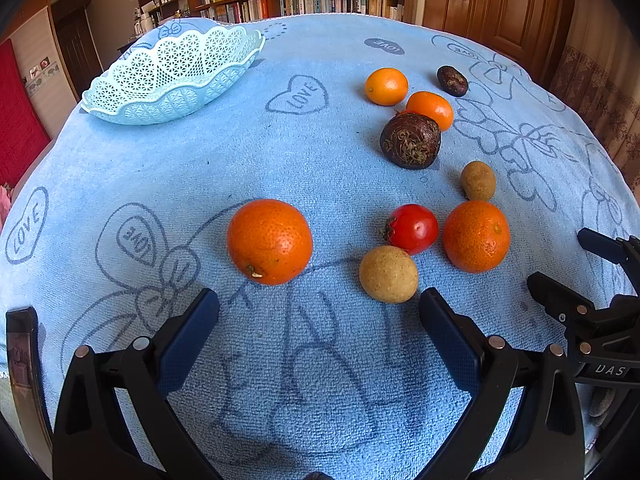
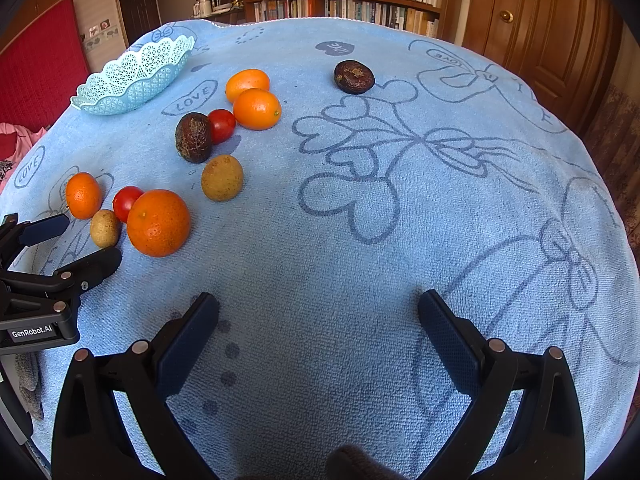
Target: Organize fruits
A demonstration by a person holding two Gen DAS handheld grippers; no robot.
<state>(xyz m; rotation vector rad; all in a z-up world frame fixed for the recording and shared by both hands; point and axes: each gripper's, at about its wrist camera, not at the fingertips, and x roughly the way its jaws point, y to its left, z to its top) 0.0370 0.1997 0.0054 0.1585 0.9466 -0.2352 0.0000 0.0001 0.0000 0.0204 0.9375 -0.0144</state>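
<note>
Blue towel (image 1: pixel 320 160), scattered glossy fruits (image 1: pixel 270 241)

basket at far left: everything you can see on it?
The basket is a pale turquoise, boat-shaped openwork tray, plastic by the look, with lattice walls and a scalloped rim. It sits upright on the blue towel at the far left corner. It looks empty; no fruit touches it. Both grippers are far from it.

You see a pale turquoise lattice basket (image 1: pixel 172 76) at ten o'clock on a light blue towel (image 1: pixel 280 152) printed with grey hearts. Orange mandarins (image 1: pixel 270 242), a red tomato (image 1: pixel 414 229), tan longans (image 1: pixel 388 274) and a dark brown fruit (image 1: pixel 411 140) lie around one o'clock.
</note>
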